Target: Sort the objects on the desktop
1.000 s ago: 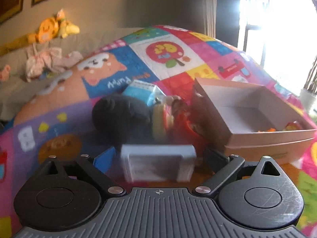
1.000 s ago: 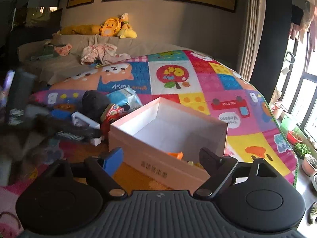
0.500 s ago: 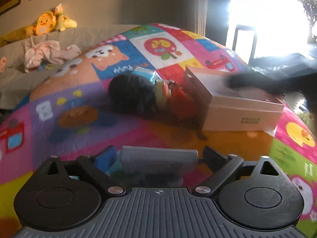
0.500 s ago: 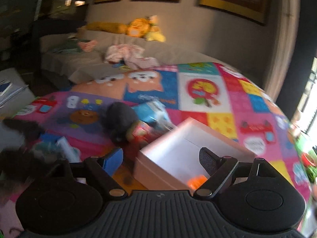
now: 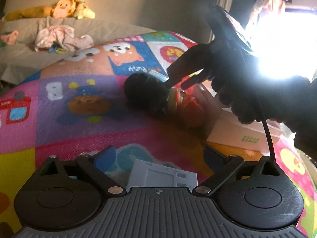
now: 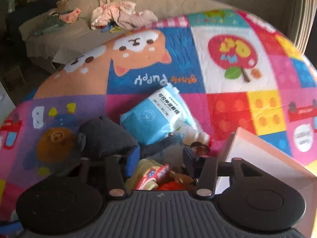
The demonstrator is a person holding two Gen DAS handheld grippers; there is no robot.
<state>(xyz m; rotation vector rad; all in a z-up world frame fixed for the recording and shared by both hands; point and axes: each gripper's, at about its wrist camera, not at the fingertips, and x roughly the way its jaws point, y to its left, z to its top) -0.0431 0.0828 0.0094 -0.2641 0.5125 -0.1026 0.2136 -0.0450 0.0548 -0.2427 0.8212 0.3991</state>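
**Right gripper closing in on the toy pile beside the box**

While the left gripper (image 5: pixel 158 158) hangs back near the mat's near edge, jaws spread wide with a flat grey plastic piece (image 5: pixel 162 175) lying loose between them, all the action is on the right. Big picture first: a bright patchwork mat (image 6: pixel 227 103) carries everything, and the pale open box (image 6: pixel 263 154) sits toward its right edge, clearly where things are meant to go.

Now the pile, just left of the box. The right gripper (image 6: pixel 158 156) is tilted steeply down right over it, and its jaws are closing. Between them sit a small yellow bottle with a red label (image 6: pixel 150 173) and a red toy (image 6: pixel 174 185), too tangled to say which one the pads will catch, and I can't see them pressing on anything yet. The bottle's long axis looks to run roughly across the jaws, slanting toward the box. The right hand is plainly the nearer one.

Crowding matters here. A dark grey soft bundle (image 6: pixel 105 136) touches the left finger's outer side, and a blue tissue pack (image 6: pixel 154 117) lies just beyond the fingertips. My guess: the bundle could get dragged along on the lift.
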